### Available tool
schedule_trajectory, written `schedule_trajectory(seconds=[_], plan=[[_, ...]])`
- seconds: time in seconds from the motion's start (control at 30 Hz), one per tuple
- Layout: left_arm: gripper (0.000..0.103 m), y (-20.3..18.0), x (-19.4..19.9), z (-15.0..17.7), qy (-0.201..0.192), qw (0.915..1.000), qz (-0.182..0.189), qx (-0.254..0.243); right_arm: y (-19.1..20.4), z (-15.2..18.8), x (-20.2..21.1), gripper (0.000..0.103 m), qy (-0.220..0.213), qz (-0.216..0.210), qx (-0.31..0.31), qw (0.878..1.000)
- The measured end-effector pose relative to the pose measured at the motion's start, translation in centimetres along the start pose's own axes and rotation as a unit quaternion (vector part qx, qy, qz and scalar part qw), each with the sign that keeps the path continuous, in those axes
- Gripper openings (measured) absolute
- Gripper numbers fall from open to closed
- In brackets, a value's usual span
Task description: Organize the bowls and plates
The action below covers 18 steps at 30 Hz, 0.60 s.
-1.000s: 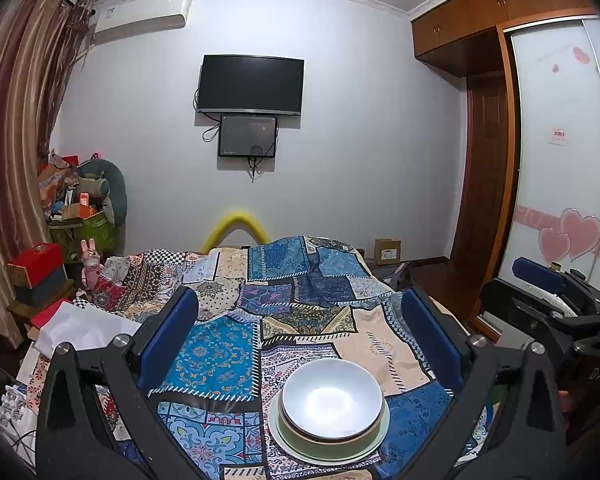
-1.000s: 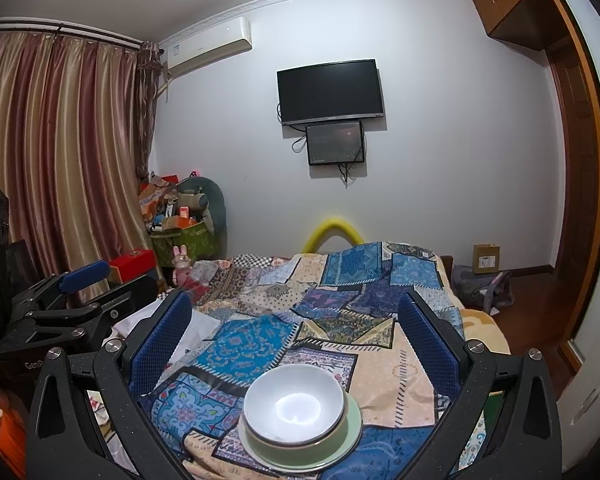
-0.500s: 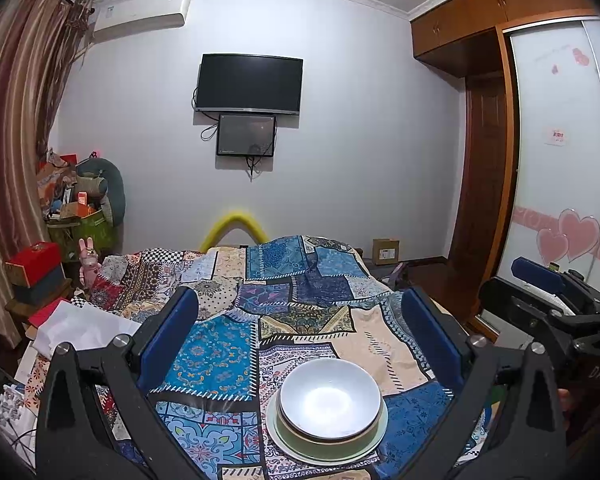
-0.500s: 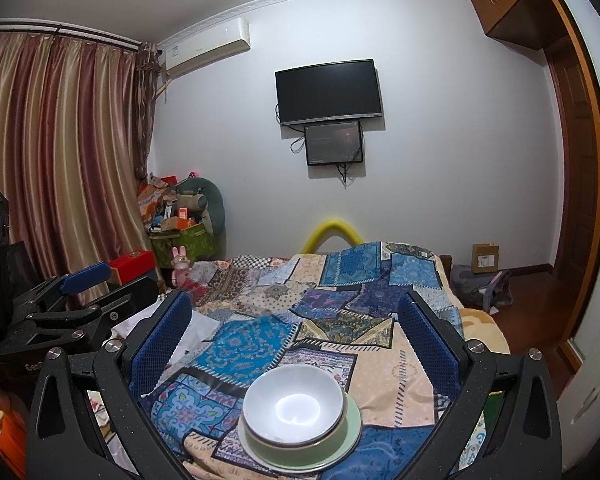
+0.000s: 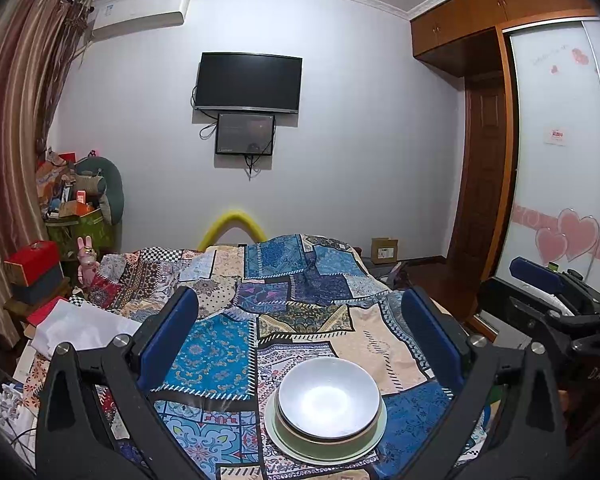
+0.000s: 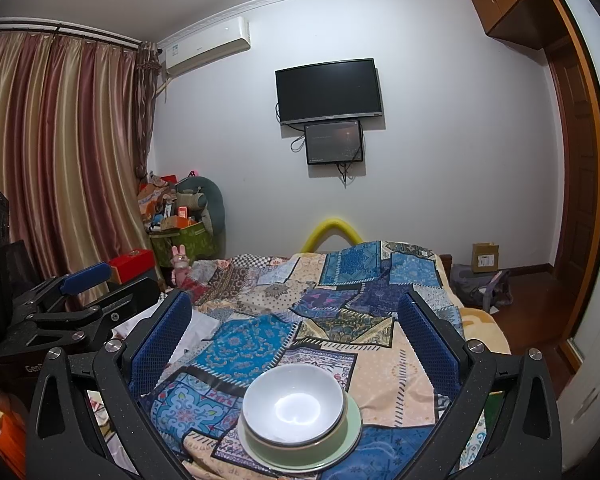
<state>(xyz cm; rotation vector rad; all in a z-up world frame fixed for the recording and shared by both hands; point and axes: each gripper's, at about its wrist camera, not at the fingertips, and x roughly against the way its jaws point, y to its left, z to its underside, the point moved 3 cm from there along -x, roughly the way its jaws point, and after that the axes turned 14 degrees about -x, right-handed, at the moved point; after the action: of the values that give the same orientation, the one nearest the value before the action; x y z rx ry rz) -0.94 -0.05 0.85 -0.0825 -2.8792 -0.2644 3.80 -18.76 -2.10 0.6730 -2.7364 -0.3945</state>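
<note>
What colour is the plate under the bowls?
Pale green. The plate shows best in the right wrist view, under the bowls.

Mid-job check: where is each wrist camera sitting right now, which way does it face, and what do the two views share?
Left wrist: on the left gripper, facing across the bed toward the TV wall; own open blue fingers frame the view, right gripper at right edge.
Right wrist: on the right gripper, same heading; open fingers, left gripper at left edge.
Shared: white bowl in a green bowl on a plate, TV.
</note>
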Motion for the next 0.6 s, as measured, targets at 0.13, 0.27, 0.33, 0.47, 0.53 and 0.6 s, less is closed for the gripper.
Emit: schedule_trajectory(seconds=[0.13,0.27,0.33,0.47,0.53,0.6], plan=[[0.103,-0.05,-0.18,0.12,0.001,1.0000,0.005,0.000,-0.08,0.02,-0.12,0.103,0.002,0.001,-0.002,1.000],[0.103,-0.20,-0.28,0.34,0.002,0.9999,0.008,-0.006,-0.17,-0.05,-0.23,0.103,0.004,0.002,-0.005,1.000],[0.103,-0.34,-0.30,0.43,0.000,0.9999,0.008,-0.009,-0.31,-0.01,-0.28,0.103,0.005,0.002,-0.006,1.000],[0.103,-0.27,-0.41,0.62,-0.001,1.0000,0.005,-0.005,-0.44,0.00,-0.41,0.103,0.007,0.004,-0.009,1.000],[0.103,-0.19,-0.47,0.72,0.000,1.0000,0.008,-0.003,-0.51,0.04,-0.56,0.103,0.009,0.005,-0.010,1.000],[0.103,-0.05,-0.53,0.80,0.000,1.0000,0.008,0.000,-0.55,0.16,-0.65,0.103,0.011,0.005,-0.011,1.000]])
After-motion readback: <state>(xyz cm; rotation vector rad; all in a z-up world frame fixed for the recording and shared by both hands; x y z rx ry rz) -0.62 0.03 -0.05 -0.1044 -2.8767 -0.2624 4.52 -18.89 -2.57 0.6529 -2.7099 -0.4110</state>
